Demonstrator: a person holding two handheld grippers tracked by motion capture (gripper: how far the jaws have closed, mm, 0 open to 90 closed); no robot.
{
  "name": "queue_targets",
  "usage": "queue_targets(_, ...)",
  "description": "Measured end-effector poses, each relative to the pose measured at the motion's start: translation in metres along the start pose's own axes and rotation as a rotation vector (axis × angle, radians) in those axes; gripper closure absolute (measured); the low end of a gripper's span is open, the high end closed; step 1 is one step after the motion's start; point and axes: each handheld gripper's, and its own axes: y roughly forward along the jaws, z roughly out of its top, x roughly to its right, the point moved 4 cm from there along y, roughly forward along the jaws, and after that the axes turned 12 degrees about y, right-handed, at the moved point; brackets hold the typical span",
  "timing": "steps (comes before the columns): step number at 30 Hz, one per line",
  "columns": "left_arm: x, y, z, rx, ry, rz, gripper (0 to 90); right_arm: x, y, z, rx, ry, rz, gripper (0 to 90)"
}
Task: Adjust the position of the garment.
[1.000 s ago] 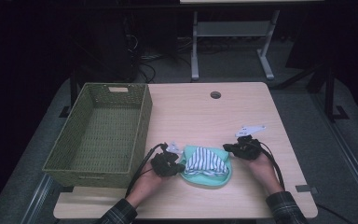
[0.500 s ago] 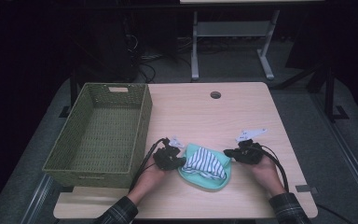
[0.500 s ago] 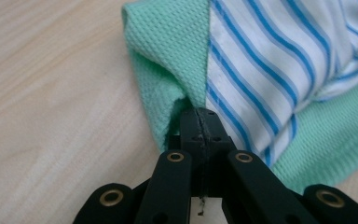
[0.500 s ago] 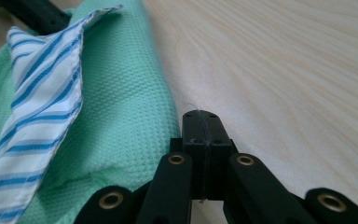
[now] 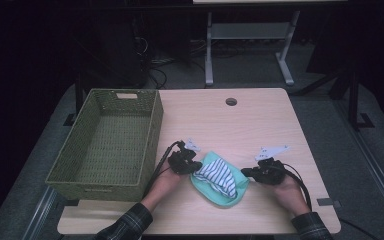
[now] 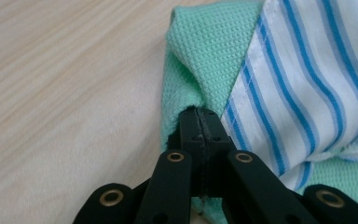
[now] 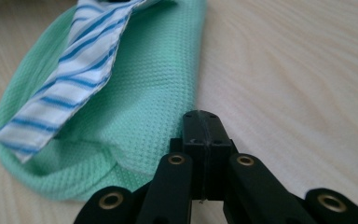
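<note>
Cloth (image 5: 219,180) bunched since; jaws apparently pinching it.

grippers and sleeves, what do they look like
Both the left gripper and the right gripper are black, each with a pale grey three-cornered plate on top and a black cable trailing back. Their jaw links carry brass-coloured rivets. The sleeves are dark plaid.

From above, the left gripper (image 5: 192,165) and right gripper (image 5: 250,173) are too small to show how their jaws stand. In the left gripper view the striped cloth (image 6: 307,79) runs off the top and right edges, covering much of the green cloth (image 6: 205,51). The basket (image 5: 105,140) hides the table's (image 5: 260,120) left edge.
</note>
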Motion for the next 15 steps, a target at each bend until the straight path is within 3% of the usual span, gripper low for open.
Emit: queue_targets(15,-0.003,0.023,0.028,0.035,0.079,-0.03,89.3,-0.023,-0.014,-0.025,-0.024,-0.014,0.052,89.7)
